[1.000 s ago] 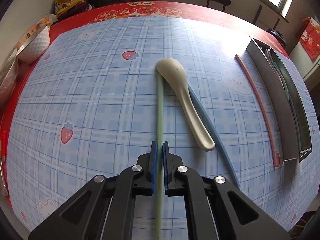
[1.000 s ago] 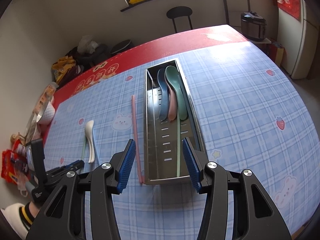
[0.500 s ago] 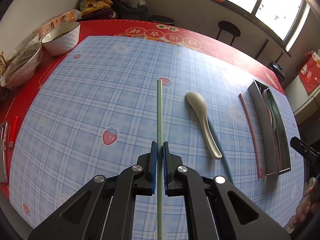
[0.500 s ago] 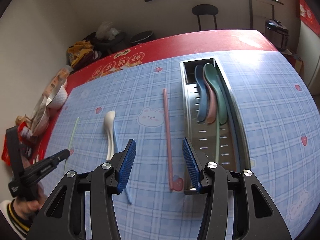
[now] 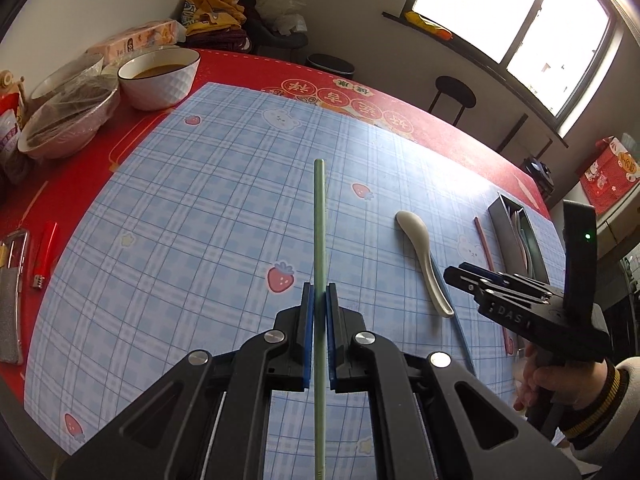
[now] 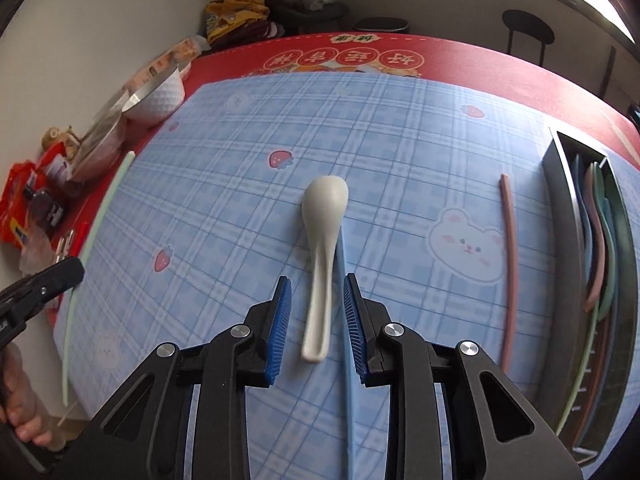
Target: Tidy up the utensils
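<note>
On the far left of the table (image 5: 100,184), on its red border, stand two bowls: one covered in film (image 5: 66,120) and a white bowl (image 5: 160,76) holding brown liquid. Nearer, at the left edge, lies a red lighter (image 5: 44,254).

The left tongs (image 5: 319,300) are clamped on a green chopstick (image 5: 320,232), which runs straight away from the camera above the blue plaid cloth (image 5: 200,220) (its far tip is clear of the cloth in the right wrist view).

To the right, a white spoon (image 6: 324,256) lies on the cloth, bowl end far, handle near. A blue chopstick (image 6: 349,400) lies along its right side, touching or just under the handle. The right tongs (image 6: 317,312) hang over the handle end with their jaws apart, straddling both the handle and the blue chopstick; the jaws have just been closing, and no pad presses on the spoon, though the right pad stands at the blue chopstick and whether they touch I cannot tell.

Further right, a pink chopstick (image 6: 510,264) lies alone on the cloth, just beside a metal tray (image 6: 560,240). Inside the tray are spoons of blue, pink and green, stacked lengthwise, with another green chopstick (image 6: 580,380) near its front end.
</note>
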`<move>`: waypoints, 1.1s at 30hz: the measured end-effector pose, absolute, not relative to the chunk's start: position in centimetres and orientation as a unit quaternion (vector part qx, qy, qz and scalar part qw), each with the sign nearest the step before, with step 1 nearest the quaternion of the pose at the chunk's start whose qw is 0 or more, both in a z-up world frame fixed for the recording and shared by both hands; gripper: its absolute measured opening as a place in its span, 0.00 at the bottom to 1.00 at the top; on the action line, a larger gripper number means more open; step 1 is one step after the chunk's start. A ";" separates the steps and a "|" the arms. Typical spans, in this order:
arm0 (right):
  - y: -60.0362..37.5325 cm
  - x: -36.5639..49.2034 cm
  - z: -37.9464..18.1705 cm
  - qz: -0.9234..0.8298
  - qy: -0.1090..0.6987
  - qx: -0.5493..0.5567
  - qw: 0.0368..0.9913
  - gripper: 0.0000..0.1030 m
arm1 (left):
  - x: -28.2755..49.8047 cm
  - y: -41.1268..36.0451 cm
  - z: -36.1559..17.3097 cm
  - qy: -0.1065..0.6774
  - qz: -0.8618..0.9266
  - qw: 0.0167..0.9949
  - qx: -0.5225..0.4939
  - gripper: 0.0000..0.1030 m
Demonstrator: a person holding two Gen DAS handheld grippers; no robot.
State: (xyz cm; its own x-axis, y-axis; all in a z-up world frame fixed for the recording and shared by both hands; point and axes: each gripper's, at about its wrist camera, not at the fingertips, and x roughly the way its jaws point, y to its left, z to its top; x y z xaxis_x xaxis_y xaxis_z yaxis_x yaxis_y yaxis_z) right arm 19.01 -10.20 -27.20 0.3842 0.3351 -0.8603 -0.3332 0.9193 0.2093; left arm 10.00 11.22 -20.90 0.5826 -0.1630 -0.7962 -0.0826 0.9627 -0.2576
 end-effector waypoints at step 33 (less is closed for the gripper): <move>-4.8 23.0 -29.3 0.129 0.517 -0.031 0.846 0.20 | 9.9 15.4 -22.7 0.480 -0.034 0.864 -0.149 0.05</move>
State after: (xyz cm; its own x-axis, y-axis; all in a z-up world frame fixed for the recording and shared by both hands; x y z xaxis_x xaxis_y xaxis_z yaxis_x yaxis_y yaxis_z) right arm 23.03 -4.76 -29.35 0.4318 0.1863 -0.8825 -0.2508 0.9646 0.0810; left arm 9.86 15.42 -22.74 0.5362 -0.2017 -0.8196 -0.0838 0.9535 -0.2894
